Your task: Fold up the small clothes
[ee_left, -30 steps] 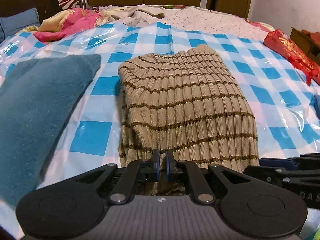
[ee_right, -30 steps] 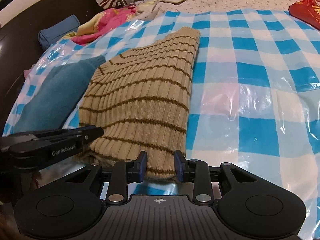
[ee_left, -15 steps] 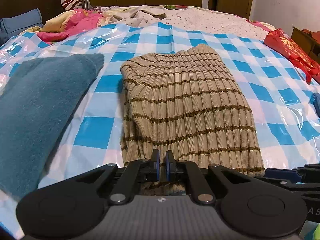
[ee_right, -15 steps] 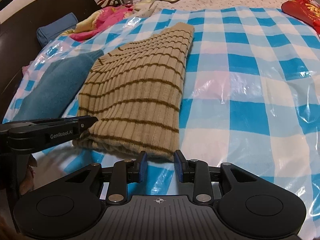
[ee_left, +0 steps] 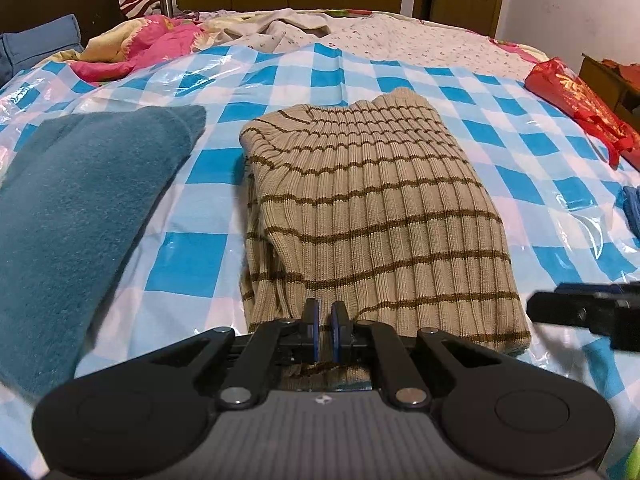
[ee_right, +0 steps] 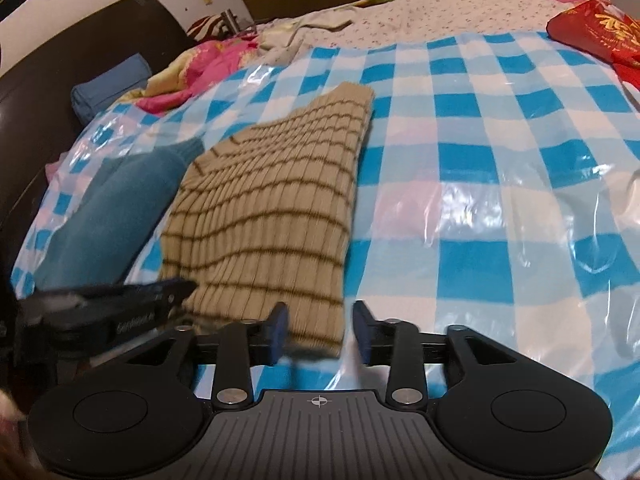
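A beige ribbed sweater with brown stripes (ee_left: 372,216) lies folded on the blue-and-white checked plastic sheet (ee_left: 192,256); it also shows in the right wrist view (ee_right: 272,216). My left gripper (ee_left: 324,320) is shut on the sweater's near hem, with fabric showing under the fingers. My right gripper (ee_right: 320,328) is open and empty, just off the sweater's near right corner. The left gripper (ee_right: 120,304) shows at the left of the right wrist view, and the right gripper's fingers (ee_left: 584,308) show at the right of the left wrist view.
A folded teal garment (ee_left: 84,208) lies left of the sweater. Pink and floral bedding (ee_left: 144,48) is bunched at the far end. A red bag (ee_left: 580,100) sits at the right. A dark headboard (ee_right: 80,68) runs along the left.
My right gripper has let go of the sweater's hem, opened wider and drawn back. The left gripper stays shut on the hem as the sweater settles flat.
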Motion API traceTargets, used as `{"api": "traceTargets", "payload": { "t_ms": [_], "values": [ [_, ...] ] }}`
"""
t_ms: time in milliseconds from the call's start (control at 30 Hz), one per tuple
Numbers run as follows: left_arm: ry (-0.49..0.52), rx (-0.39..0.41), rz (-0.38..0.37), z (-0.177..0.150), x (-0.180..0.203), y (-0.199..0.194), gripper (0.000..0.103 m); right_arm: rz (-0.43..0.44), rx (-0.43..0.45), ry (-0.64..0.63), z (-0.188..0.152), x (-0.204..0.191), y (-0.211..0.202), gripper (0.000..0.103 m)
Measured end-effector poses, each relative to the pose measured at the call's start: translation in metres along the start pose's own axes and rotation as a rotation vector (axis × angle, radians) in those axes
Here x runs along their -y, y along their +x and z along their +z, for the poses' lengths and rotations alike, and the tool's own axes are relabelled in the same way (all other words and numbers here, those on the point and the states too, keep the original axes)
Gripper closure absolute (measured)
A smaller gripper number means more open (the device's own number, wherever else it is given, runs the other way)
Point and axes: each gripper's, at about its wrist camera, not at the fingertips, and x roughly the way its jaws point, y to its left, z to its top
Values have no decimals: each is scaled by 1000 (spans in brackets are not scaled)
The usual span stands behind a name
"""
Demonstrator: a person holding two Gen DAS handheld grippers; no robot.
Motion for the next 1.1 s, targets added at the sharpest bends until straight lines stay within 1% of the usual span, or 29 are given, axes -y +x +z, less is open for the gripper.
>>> {"api": "traceTargets", "payload": {
  "t_ms": [133, 167, 200, 267, 333, 400, 533, 633, 667, 733, 800, 867, 933, 1000, 1067, 1100],
  "values": [
    [-19, 7, -40, 5, -9, -2, 82, 6, 6, 17, 13, 6, 7, 62],
    [-22, 10, -50, 7, -11, -3, 83, 7, 6, 25, 16, 8, 10, 61],
    [-23, 15, -58, 8, -13, -3, 82, 9, 3, 34, 19, 10, 13, 56],
    [-28, 26, -74, 12, -17, -4, 82, 21, -4, 52, 25, 14, 20, 51],
    [-50, 39, -93, 16, -24, -4, 82, 33, -12, 69, 30, 17, 27, 51],
    [-79, 42, -120, 21, -30, -1, 82, 43, -22, 83, 35, 19, 36, 49],
    [-128, 44, -180, 31, -43, 11, 82, 76, -49, 116, 44, 22, 56, 48],
    [-157, 70, -235, 35, -49, 13, 79, 112, -61, 142, 49, 25, 66, 45],
    [-159, 88, -244, 37, -50, 12, 78, 118, -64, 147, 51, 26, 68, 41],
    [-148, 120, -249, 42, -51, 8, 76, 129, -74, 155, 53, 28, 72, 41],
    [-143, 128, -255, 47, -52, 9, 73, 141, -78, 164, 53, 30, 69, 41],
    [-137, 123, -262, 50, -53, 16, 73, 146, -69, 157, 53, 32, 62, 40],
    [-123, 122, -251, 52, -52, 24, 73, 140, -44, 150, 54, 33, 53, 40],
    [-117, 104, -246, 53, -50, 33, 73, 155, -14, 161, 58, 33, 47, 40],
    [-105, 81, -236, 54, -48, 43, 73, 160, 7, 171, 65, 34, 48, 38],
    [-98, 75, -235, 53, -47, 46, 73, 155, 3, 174, 70, 33, 54, 37]
  ]
}}
